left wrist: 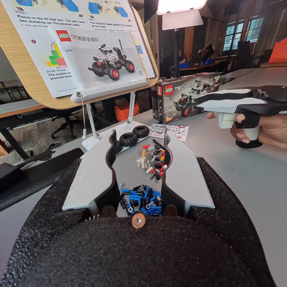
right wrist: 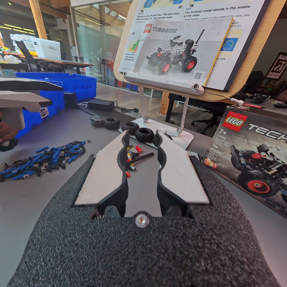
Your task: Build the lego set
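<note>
Left gripper (left wrist: 140, 136) is held spread above the grey table (left wrist: 217, 178), nothing pinched; a pile of blue and black pins (left wrist: 142, 200) is seen between its fingers, a mixed pile of small red, grey and yellow parts (left wrist: 153, 160) farther ahead. Right gripper (right wrist: 142, 134) is also spread and empty, aimed over the mixed parts toward black tyres (right wrist: 143, 134) lined up beside the white foot of the book stand (right wrist: 184, 138). An instruction booklet (right wrist: 178, 51) is propped on the stand. The set box (right wrist: 254, 153) is stood on the right, a sticker sheet (left wrist: 172, 129) laid before it. A blue bin (right wrist: 62, 87) is seen far left.
</note>
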Demonstrator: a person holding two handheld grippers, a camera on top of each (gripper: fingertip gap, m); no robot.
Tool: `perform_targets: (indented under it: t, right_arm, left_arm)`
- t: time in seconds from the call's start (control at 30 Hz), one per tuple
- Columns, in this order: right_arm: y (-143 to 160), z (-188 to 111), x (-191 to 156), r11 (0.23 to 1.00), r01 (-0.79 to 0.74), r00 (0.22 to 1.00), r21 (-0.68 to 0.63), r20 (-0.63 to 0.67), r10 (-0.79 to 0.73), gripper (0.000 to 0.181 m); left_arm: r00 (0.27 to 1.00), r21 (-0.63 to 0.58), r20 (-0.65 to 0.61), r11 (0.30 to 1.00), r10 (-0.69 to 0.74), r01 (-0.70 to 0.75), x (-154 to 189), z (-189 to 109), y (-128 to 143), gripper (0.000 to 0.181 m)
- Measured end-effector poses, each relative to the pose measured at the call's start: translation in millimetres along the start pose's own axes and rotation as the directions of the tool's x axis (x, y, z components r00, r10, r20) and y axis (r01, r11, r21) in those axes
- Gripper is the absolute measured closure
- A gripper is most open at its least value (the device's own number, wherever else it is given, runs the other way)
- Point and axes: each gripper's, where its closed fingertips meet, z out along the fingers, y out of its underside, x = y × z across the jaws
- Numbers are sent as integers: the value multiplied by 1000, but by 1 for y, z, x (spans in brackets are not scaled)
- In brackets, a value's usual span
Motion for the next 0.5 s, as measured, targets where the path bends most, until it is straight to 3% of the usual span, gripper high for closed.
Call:
perform_targets:
  t: [0.17,0.3,0.4,0.5]
  right_arm:
    - [-47,44,25,996,40,998,81,-55,-35,145]
    - [-80,100,64,998,-31,995,48,-88,36,133]
    - [-95,136,95,998,59,981,21,-186,-55,123]
    - [-95,162,110,986,160,945,-57,-281,-169,102]
  left_arm:
    - [999,-4,30,1000,-11,11,-15,16,1,120]
    - [998,20,58,1000,-11,10,-26,32,-11,121]
    - [997,48,78,999,-18,14,-35,44,-22,123]
    - [995,62,101,998,-24,18,-45,54,-29,124]
